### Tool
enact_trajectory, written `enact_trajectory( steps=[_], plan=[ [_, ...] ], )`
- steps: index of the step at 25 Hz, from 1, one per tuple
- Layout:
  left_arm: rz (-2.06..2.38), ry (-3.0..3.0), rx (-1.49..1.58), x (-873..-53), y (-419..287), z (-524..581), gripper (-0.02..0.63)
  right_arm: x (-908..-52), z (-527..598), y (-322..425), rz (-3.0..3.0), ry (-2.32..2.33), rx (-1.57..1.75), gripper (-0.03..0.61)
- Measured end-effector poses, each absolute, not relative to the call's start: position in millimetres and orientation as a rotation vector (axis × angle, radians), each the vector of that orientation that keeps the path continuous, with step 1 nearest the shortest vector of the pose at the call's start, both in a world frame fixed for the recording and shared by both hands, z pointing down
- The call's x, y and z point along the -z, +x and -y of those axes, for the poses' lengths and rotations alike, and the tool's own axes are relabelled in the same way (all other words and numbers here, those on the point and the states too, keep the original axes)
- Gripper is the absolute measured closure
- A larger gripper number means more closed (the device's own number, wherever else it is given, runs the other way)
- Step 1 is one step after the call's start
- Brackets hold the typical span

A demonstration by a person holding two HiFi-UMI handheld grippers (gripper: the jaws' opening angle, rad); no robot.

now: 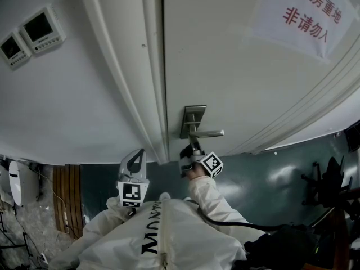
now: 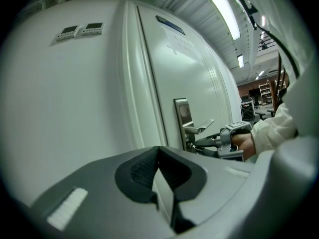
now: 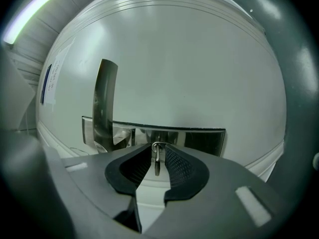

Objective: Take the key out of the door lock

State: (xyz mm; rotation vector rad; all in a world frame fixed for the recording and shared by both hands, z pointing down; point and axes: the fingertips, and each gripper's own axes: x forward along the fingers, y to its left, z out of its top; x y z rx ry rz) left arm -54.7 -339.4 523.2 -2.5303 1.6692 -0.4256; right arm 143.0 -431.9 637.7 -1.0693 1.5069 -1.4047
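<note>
A small metal key (image 3: 157, 159) on a ring sticks out of the steel lock plate (image 3: 199, 139), below the lever handle (image 3: 105, 98). My right gripper (image 3: 158, 151) is up against the plate with the key between its ribbed pads; thin gaps show on either side, so it is open. In the head view the right gripper (image 1: 191, 149) sits just under the handle (image 1: 209, 133) and hides the key. My left gripper (image 1: 139, 152) hangs to the left near the door frame, shut and empty (image 2: 159, 149), away from the lock plate (image 2: 182, 111).
The white door carries a paper sign (image 1: 306, 16) with red print at upper right. The door frame (image 1: 152, 94) runs beside the lock. Two wall control panels (image 1: 38, 28) are mounted at upper left. Dark chairs (image 1: 329, 184) stand on the green floor at right.
</note>
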Motion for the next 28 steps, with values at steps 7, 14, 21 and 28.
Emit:
enact_trajectory(
  steps=[7,14,21,28],
  plan=[
    [-1.662,-2.527,0.431,-523.4,-54.4,337.7,0.614,-636.3,434.9,142.2,-1.506,-1.049,1.394,0.54],
    [-1.665,-2.533,0.431,-526.3,-55.1,335.8,0.614,-638.7,434.4,142.4,-1.496,-1.051,1.406,0.552],
    [-1.663,-2.535,0.432,-526.5,-54.3,331.6,0.614,-636.6,434.7,142.5,-1.506,-1.062,1.408,0.555],
    [-1.662,-2.535,0.422,-525.2,-53.4,326.5,0.614,-637.6,412.5,142.5,-1.521,-1.063,1.406,0.555]
  ],
)
